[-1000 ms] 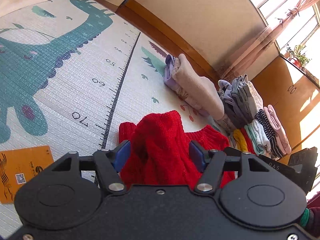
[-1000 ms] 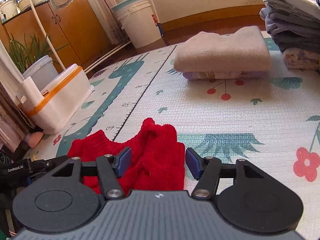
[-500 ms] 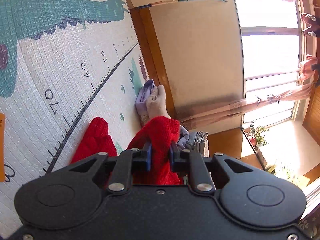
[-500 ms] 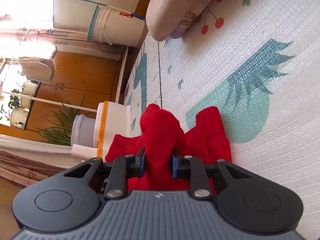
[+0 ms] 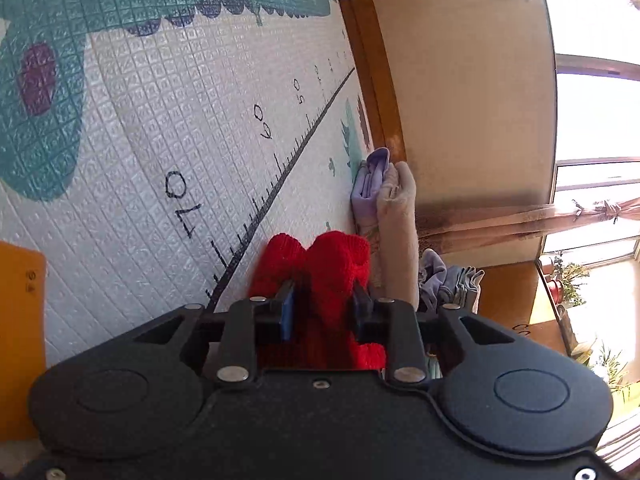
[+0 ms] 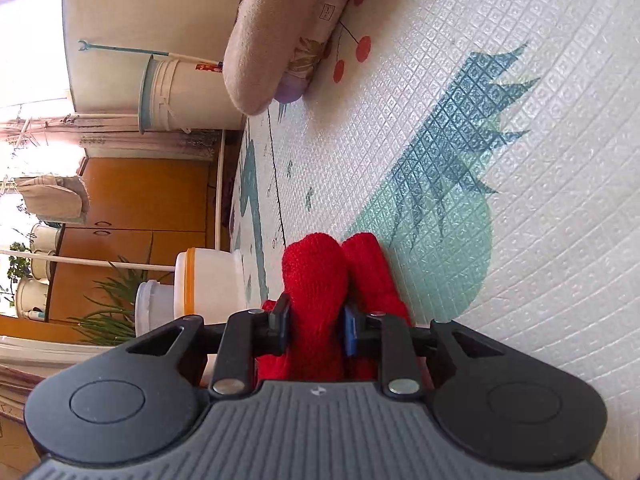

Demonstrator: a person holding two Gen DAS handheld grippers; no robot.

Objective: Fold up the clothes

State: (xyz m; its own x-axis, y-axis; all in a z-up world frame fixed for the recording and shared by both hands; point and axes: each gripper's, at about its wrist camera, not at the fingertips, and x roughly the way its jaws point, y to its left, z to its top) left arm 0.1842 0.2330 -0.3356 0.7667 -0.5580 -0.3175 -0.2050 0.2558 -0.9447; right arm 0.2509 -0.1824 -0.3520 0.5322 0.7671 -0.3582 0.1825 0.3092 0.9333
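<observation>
A red knitted sweater [image 5: 320, 264] is bunched up off the patterned play mat [image 5: 180, 120]. My left gripper [image 5: 323, 304] is shut on a thick fold of it, the blue pads pressing from both sides. In the right wrist view the same red sweater [image 6: 320, 272] bulges out between the fingers of my right gripper [image 6: 316, 320], which is shut on another fold. Both views are rolled sideways, so the mat [image 6: 500, 240] stands like a wall. The rest of the sweater is hidden behind the gripper bodies.
A folded beige garment on a lilac one [image 5: 384, 200] lies beyond the sweater by the wall; the same beige pile [image 6: 280, 32] shows in the right wrist view. A grey folded stack [image 5: 452, 280], an orange card [image 5: 20, 320], a white bucket [image 6: 180, 96] and a white bin [image 6: 208, 280] stand around.
Both grippers were open over the sweater a second ago; they shut on its folds and rolled sideways. Since half a second ago the cloth has bunched more thickly between the fingers.
</observation>
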